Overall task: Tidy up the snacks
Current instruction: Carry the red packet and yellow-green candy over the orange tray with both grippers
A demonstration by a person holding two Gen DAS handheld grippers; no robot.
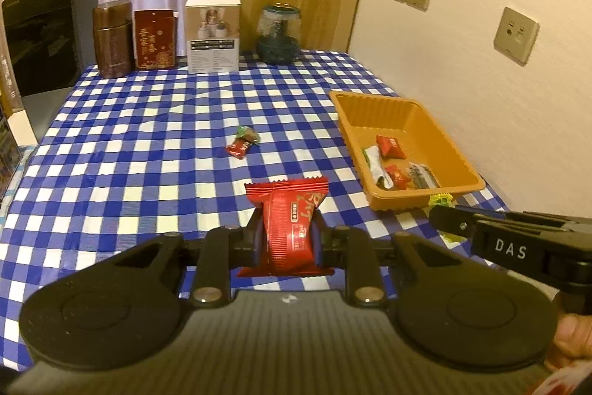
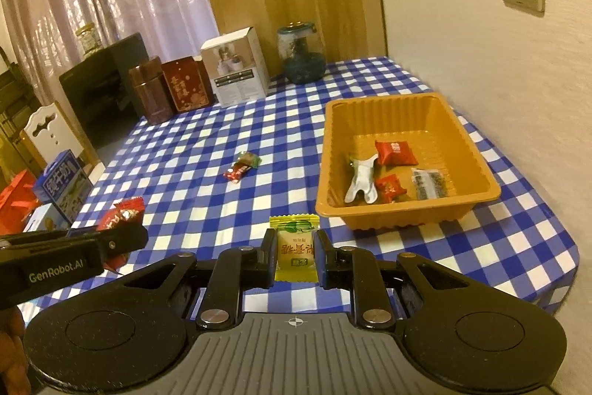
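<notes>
My left claw grips a red snack packet upright; my right claw pinches a yellow candy upright. Four snacks lie in the orange tray, two left of it.

Checked table: orange tray, two loose candies, tins/boxes, maybe jar, at back.

Your left gripper's fingers cover the sides of the red snack pack, and its small words are too blurry to read. From that side, the yellow candy mostly hides behind your right gripper. The hand is cut off by the picture's edge.
</notes>
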